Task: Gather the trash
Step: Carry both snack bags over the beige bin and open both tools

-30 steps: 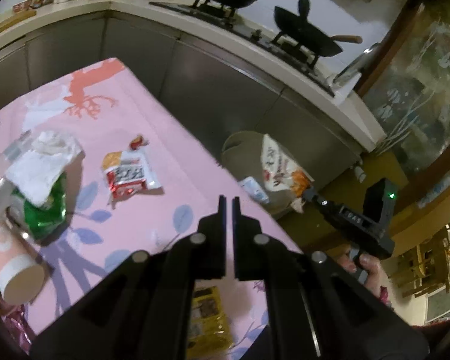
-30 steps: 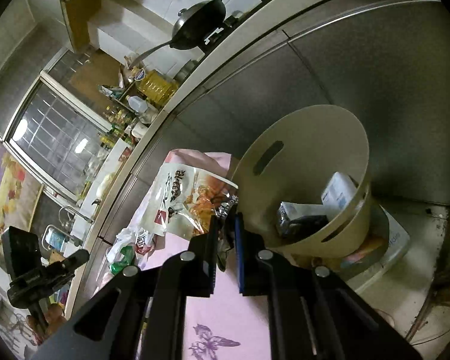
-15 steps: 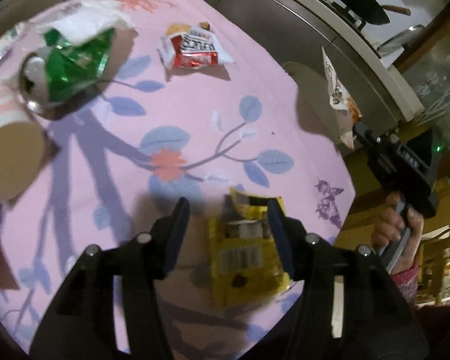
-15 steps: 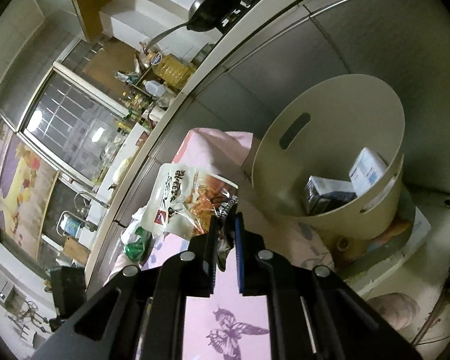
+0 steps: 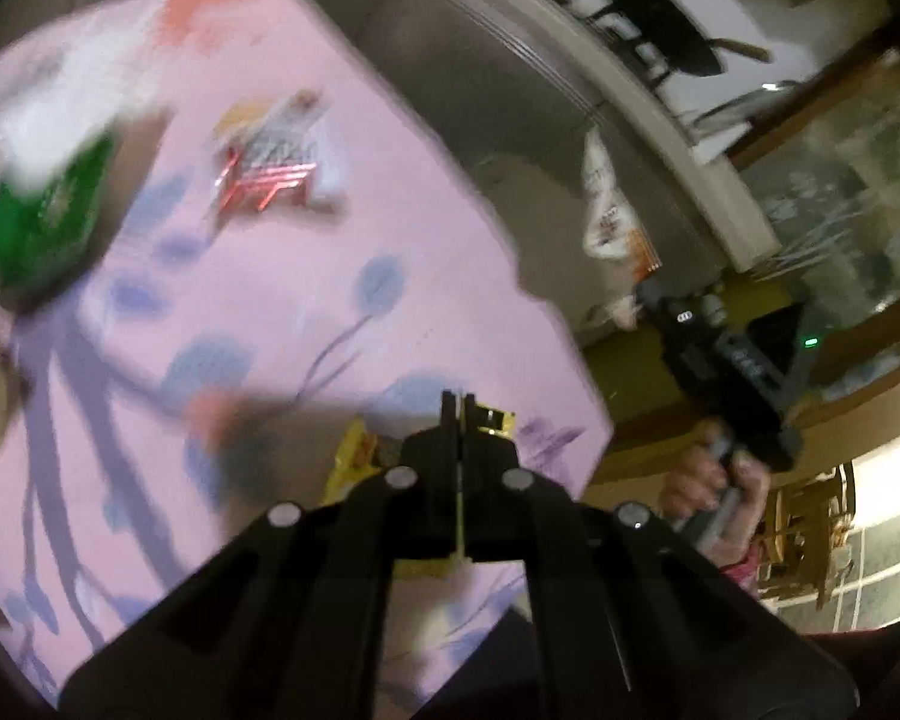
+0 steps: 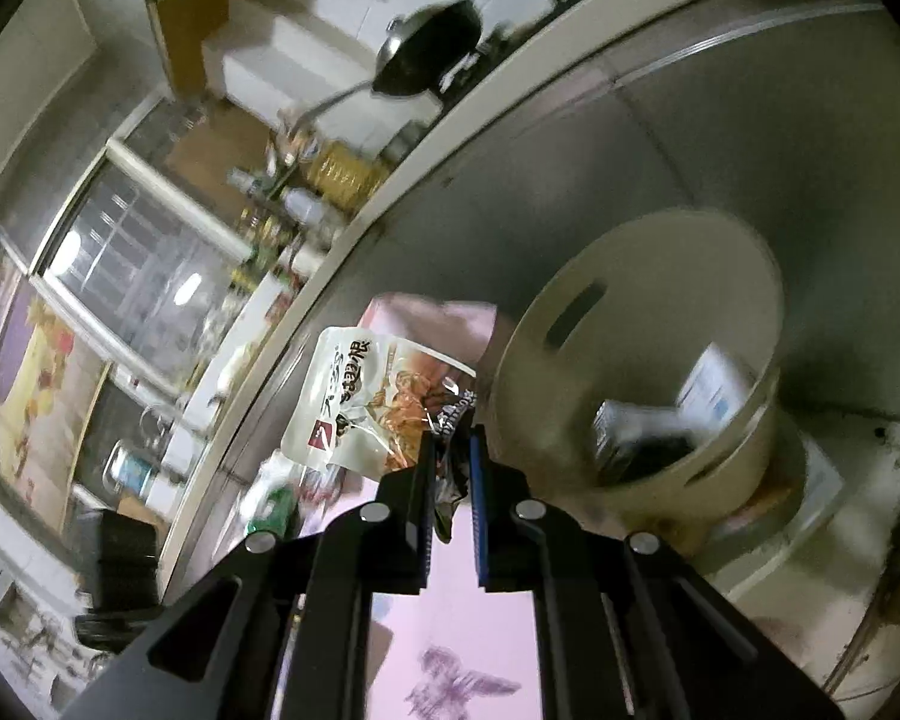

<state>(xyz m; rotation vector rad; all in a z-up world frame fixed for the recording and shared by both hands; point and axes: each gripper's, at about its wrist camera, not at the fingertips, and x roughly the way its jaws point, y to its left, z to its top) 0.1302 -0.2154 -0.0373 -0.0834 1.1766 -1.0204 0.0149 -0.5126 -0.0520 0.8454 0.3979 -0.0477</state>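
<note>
Left gripper [image 5: 457, 405] just snapped onto yellow wrapper [image 5: 354, 456] near cloth edge; right gripper [image 6: 450, 444] still pinching snack bag [image 6: 366, 402] beside bin [image 6: 648, 324].

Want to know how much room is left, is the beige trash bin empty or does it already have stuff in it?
Not empty: the beige trash bin already holds a dark packet and a white carton; much room remains.

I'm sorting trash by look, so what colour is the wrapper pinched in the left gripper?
Yellow wrapper, pinched in the left gripper; clearest in the left wrist view.
</note>
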